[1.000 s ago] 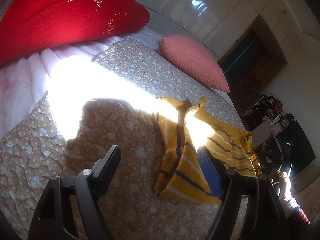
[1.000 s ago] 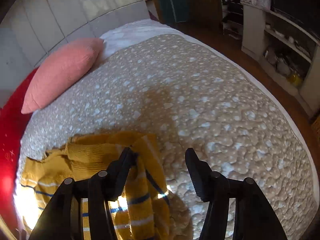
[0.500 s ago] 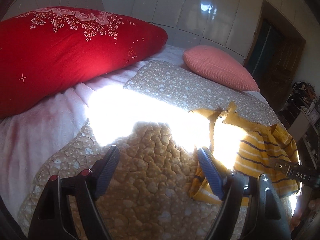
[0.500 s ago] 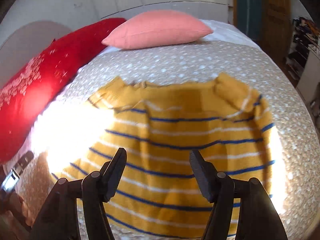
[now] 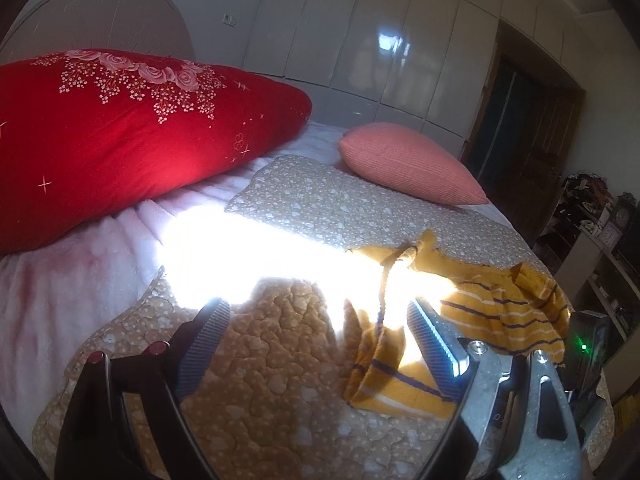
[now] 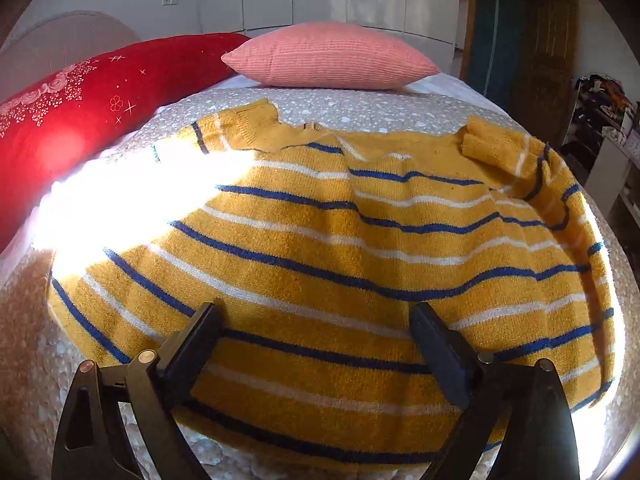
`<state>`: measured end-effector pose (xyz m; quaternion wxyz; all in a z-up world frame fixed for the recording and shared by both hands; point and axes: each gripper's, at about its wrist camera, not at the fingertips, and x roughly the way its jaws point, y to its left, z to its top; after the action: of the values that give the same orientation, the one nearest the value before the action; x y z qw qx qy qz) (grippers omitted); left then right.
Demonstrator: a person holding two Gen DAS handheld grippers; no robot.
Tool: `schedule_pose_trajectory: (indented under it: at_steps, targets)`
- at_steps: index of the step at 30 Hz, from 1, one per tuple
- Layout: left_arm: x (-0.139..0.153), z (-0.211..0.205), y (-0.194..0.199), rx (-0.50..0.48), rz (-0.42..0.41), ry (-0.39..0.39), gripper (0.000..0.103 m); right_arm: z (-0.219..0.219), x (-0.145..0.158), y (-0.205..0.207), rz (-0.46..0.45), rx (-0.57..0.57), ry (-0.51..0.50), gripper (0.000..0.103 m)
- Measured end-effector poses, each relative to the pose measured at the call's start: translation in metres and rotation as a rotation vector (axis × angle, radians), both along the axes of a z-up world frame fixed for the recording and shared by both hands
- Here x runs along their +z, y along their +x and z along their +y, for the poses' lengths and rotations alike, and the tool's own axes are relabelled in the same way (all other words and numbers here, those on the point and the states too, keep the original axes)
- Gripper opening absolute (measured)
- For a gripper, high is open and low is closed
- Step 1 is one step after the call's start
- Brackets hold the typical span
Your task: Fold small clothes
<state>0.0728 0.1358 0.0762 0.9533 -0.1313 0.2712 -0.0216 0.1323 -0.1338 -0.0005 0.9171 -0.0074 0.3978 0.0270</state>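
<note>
A yellow knit sweater [image 6: 340,240] with blue and white stripes lies spread on the quilted bedspread [image 6: 360,108], neck toward the pillows. Its right sleeve [image 6: 504,152] is bunched and folded inward. My right gripper [image 6: 316,328] is open and empty, hovering over the sweater's lower hem. In the left wrist view the sweater [image 5: 500,304] lies to the right, a sleeve end [image 5: 384,364] between my fingers' line and the right finger. My left gripper [image 5: 316,320] is open and empty above the bedspread [image 5: 256,380], left of the sweater.
A large red floral pillow [image 5: 120,136] and a pink cushion [image 5: 404,164] lie at the head of the bed. A strong band of sunlight [image 5: 240,248] washes out part of the bedspread. Shelves with clutter [image 5: 592,220] stand beyond the bed's right edge.
The right gripper has swung from the bed's side to over the sweater, which now lies spread flat. The left gripper has lifted and tilted up toward the pillows.
</note>
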Motion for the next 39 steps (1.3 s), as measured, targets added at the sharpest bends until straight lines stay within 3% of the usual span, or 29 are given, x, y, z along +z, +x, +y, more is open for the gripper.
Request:
schedule_pose_trajectory:
  at_steps: [8, 17, 27, 39]
  targets:
    - [-0.003, -0.032, -0.001, -0.19, 0.023, -0.089, 0.094, 0.001, -0.001, -0.001, -0.008, 0.007, 0.003, 0.102]
    - [-0.008, -0.027, 0.002, -0.163, 0.048, -0.096, 0.094, 0.001, 0.0, -0.002, -0.009, 0.007, 0.003, 0.102]
    - [-0.008, -0.024, 0.003, -0.112, 0.058, -0.051, 0.094, 0.003, 0.0, -0.001, -0.009, 0.005, -0.001, 0.102]
    - [-0.016, -0.021, 0.009, -0.105, 0.104, -0.076, 0.094, 0.002, 0.0, -0.002, -0.01, 0.005, 0.0, 0.102]
